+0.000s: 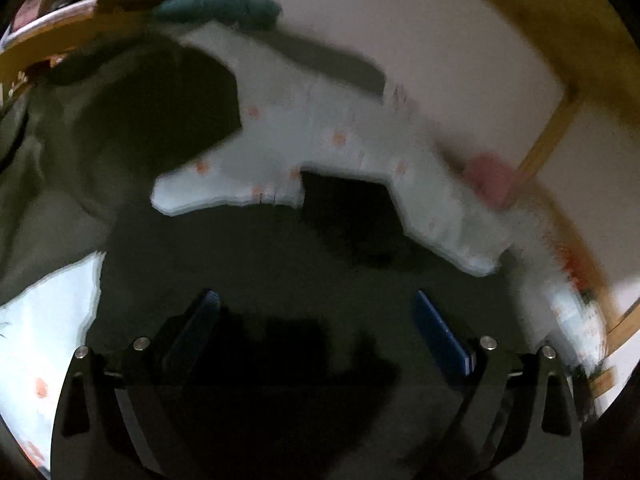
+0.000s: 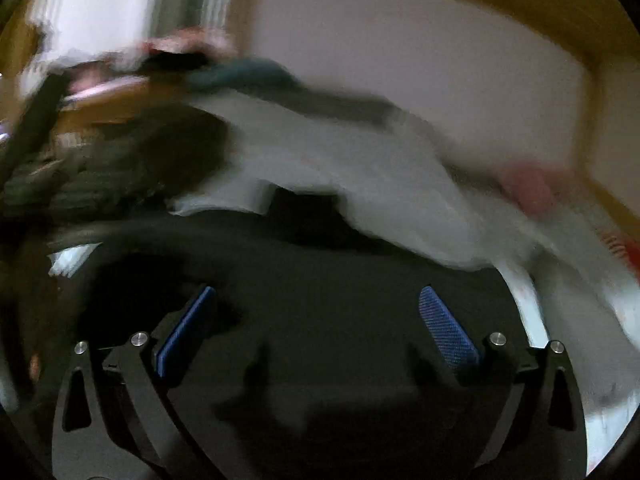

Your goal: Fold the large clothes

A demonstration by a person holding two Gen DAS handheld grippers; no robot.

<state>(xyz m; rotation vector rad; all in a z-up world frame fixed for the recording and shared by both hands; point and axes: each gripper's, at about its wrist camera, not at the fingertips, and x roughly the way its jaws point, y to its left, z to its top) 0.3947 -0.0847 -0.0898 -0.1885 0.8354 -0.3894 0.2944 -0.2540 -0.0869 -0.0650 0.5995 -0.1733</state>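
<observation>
A large dark garment (image 1: 280, 248) lies spread over a pale bedsheet with small orange spots (image 1: 320, 136); it also fills the lower middle of the right wrist view (image 2: 320, 264). My left gripper (image 1: 316, 300) hangs just above the dark cloth, jaws wide apart, nothing between the blue pads (image 1: 436, 328). My right gripper (image 2: 318, 300) is likewise open and empty over the same dark cloth, its blue pads (image 2: 448, 332) wide apart. Both views are blurred by motion. A greyer part of the clothing (image 1: 52, 152) lies bunched at the left.
A teal soft object (image 1: 224, 6) and a pink one (image 1: 492, 180) lie at the bed's far side. A wooden bed frame (image 1: 552, 132) runs along the right, with a pale wall (image 1: 400, 12) behind. Clutter (image 2: 120, 60) sits at the upper left.
</observation>
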